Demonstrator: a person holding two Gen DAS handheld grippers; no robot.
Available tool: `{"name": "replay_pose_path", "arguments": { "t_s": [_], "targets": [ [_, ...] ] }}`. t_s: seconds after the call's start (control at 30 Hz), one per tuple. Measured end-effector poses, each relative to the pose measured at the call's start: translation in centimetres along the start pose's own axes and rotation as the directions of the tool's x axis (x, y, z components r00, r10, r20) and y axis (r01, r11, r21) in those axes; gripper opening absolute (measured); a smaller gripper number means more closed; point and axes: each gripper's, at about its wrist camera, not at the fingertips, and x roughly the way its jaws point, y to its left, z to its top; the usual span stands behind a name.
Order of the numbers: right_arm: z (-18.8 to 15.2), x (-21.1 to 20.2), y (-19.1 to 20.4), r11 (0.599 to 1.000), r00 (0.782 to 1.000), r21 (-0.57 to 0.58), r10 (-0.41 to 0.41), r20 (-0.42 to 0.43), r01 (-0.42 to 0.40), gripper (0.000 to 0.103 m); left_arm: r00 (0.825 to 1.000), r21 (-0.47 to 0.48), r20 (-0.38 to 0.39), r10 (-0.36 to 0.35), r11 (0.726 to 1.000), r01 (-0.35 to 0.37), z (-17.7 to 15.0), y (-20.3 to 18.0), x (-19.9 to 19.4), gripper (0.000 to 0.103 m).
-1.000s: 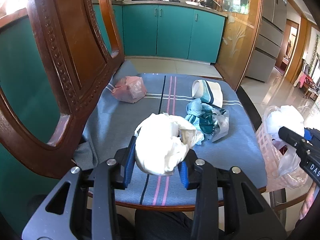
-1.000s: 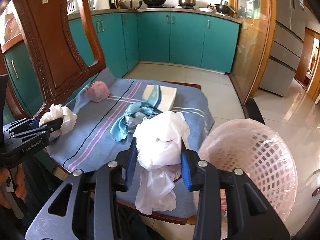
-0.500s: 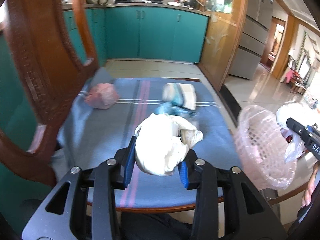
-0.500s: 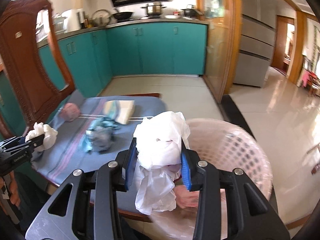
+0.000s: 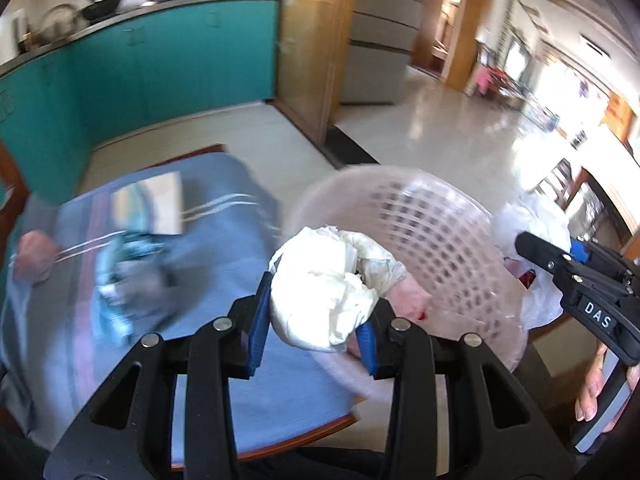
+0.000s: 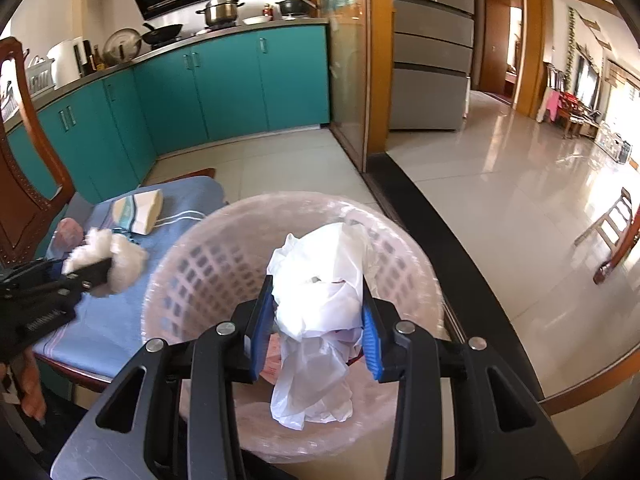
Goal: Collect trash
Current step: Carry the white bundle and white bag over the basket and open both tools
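My left gripper (image 5: pixel 312 316) is shut on a crumpled white paper wad (image 5: pixel 324 284), held at the near left rim of the pink lattice waste basket (image 5: pixel 432 232). My right gripper (image 6: pixel 318 320) is shut on a white plastic bag (image 6: pixel 320 304) that hangs over the open mouth of the basket (image 6: pixel 200 264). In the right wrist view the left gripper (image 6: pixel 96 272) and its paper wad (image 6: pixel 116 256) sit at the basket's left. On the blue striped cloth (image 5: pixel 240 360) lie a pink wad (image 5: pixel 34 256), a teal and grey wrapper pile (image 5: pixel 132 268) and a cream and teal carton (image 6: pixel 140 208).
The cloth covers a wooden chair seat whose carved back (image 6: pixel 24 184) stands at the left. Teal kitchen cabinets (image 6: pixel 240 84) run behind, a grey fridge (image 6: pixel 432 60) to their right. Glossy tiled floor (image 6: pixel 500 208) spreads right of the basket. A hand (image 5: pixel 592 392) holds the right gripper.
Both grippers swung right from over the chair seat toward the basket, each keeping its load. The basket now sits right under the right gripper and beside the left one.
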Motion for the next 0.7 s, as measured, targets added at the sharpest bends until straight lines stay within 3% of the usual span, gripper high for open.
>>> {"name": "replay_pose_path", "arguments": {
  "t_s": [0.17, 0.23, 0.33, 0.47, 0.6, 0.7],
  "targets": [
    [-0.1, -0.2, -1.6, 1.000, 1.000, 0.020, -0.018, -0.005, 0.018, 0.039, 0.998, 0.079, -0.035, -0.057, 0.995, 0.060, 0.4, -3.6, 2.3, 0.045],
    [-0.2, 0.0, -1.8, 1.000, 1.000, 0.024, -0.019, -0.011, 0.019, 0.039, 0.998, 0.109, -0.025, -0.056, 0.992, 0.059, 0.3, -4.5, 2.5, 0.072],
    [-0.2, 0.4, -1.6, 1.000, 1.000, 0.024, -0.010, -0.015, 0.010, 0.039, 1.000, 0.118, 0.007, -0.019, 0.993, 0.018, 0.3, -4.6, 2.3, 0.075],
    [-0.3, 0.9, -1.3, 1.000, 1.000, 0.020, 0.012, -0.024, -0.012, 0.045, 0.999, 0.060, 0.018, 0.033, 0.998, -0.034, 0.4, -2.5, 1.5, 0.080],
    [-0.2, 1.1, -0.4, 1.000, 1.000, 0.009, 0.021, -0.020, -0.021, 0.067, 0.994, -0.044, 0.030, 0.104, 0.994, -0.102, 0.4, 0.8, 1.0, 0.083],
    [0.0, 1.1, 0.1, 1.000, 0.999, -0.001, 0.029, -0.015, -0.029, 0.074, 0.986, -0.124, 0.022, 0.166, 0.979, -0.162, 0.2, 3.7, 0.8, 0.085]
  ]
}}
